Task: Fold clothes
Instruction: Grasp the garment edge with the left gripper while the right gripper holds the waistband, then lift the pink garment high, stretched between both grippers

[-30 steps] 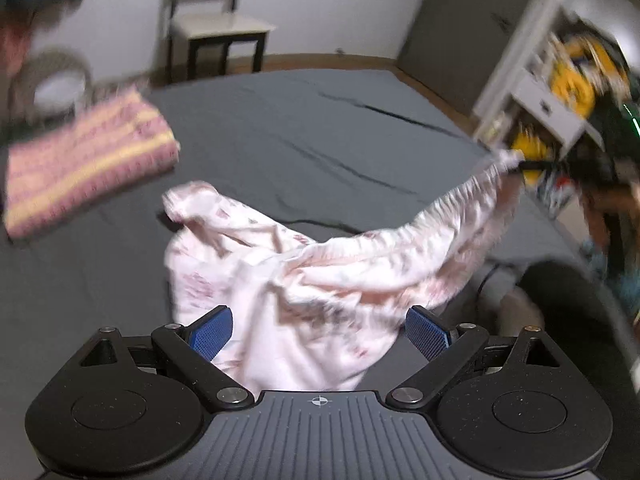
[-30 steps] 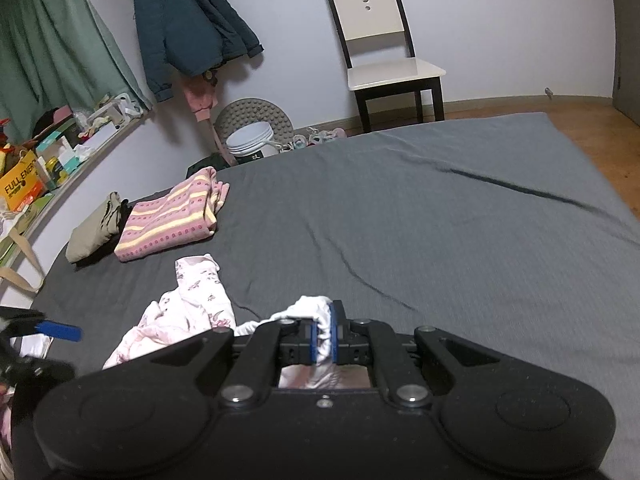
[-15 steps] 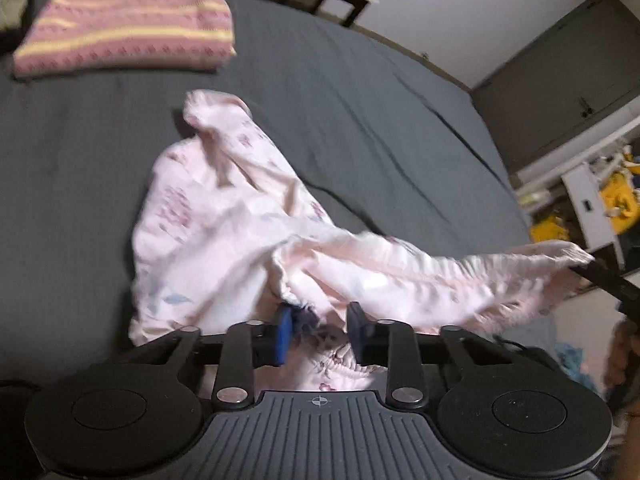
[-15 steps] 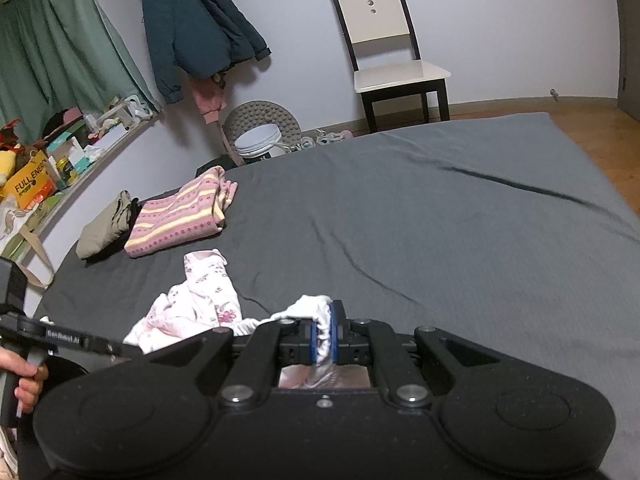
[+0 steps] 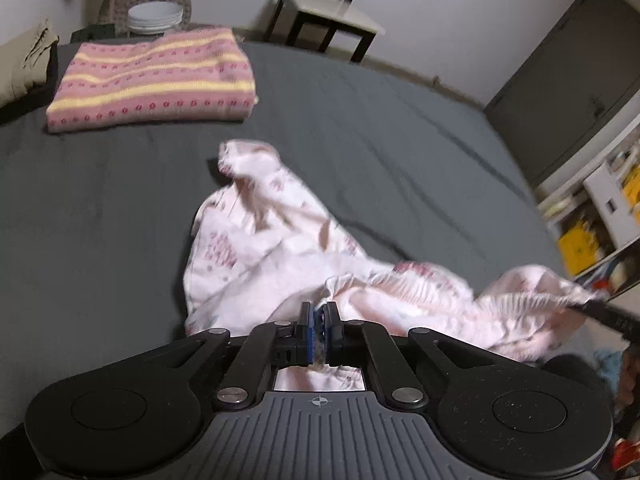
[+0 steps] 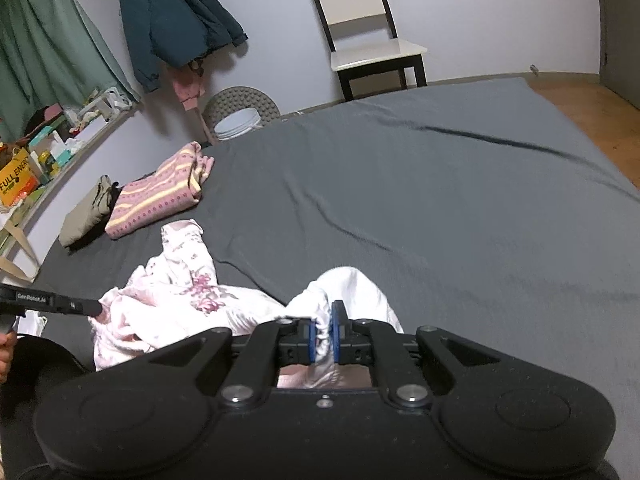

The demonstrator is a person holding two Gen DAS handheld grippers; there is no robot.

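On the near side of the grey bed (image 6: 420, 208), a pale pink flowered garment (image 5: 272, 240) lies partly bunched on the sheet, its gathered waistband lifted off the bed. The left gripper (image 5: 319, 320) has its jaws pinched together on a fold of that waistband, with cloth showing between the blue pads. The right gripper (image 6: 323, 334) is likewise closed tight on another part of the same garment, white fabric squeezed between its pads. The waistband hangs between the two grips, sagging a little. Toward the far left corner of the bed, a folded pink and yellow striped sweater (image 5: 152, 80) lies flat, and just beside it sits a folded olive piece of clothing (image 6: 90, 208). Beyond the bed, a chair (image 6: 368, 36) stands against the wall, and a dark jacket (image 6: 172, 20) hangs to its left.
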